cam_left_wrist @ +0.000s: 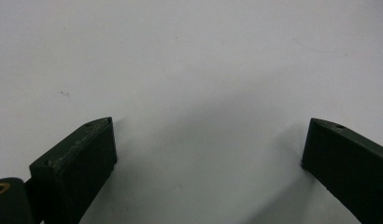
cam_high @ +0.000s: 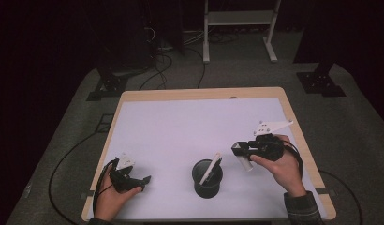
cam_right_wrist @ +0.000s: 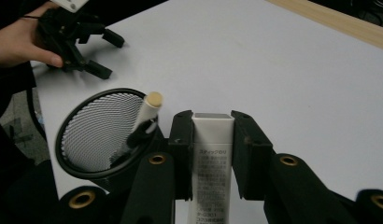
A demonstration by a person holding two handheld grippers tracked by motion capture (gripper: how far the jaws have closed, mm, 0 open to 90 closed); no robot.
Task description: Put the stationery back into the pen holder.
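A black mesh cup (cam_high: 207, 178) stands near the front of the white table top (cam_high: 190, 122), with a white pen (cam_high: 210, 169) leaning inside it. Just right of the cup, my right gripper (cam_high: 239, 149) is lifted off the table and shut on a white stick-shaped tube (cam_high: 247, 163). In the right gripper view the tube (cam_right_wrist: 212, 158) with printed text sits clamped between the jaws of my right gripper (cam_right_wrist: 212, 122), and the cup (cam_right_wrist: 98, 135) and pen (cam_right_wrist: 145, 122) are to their left. My left gripper (cam_high: 143, 182) rests open at the front left, its jaws (cam_left_wrist: 208, 135) wide apart over bare table.
The white mat leaves a wooden rim (cam_high: 293, 117) along the table's edges. Beyond the table are a white metal frame (cam_high: 239, 28), floor cables (cam_high: 162, 65) and black stand bases (cam_high: 321, 82). The other hand and left gripper (cam_right_wrist: 82, 42) show far off in the right gripper view.
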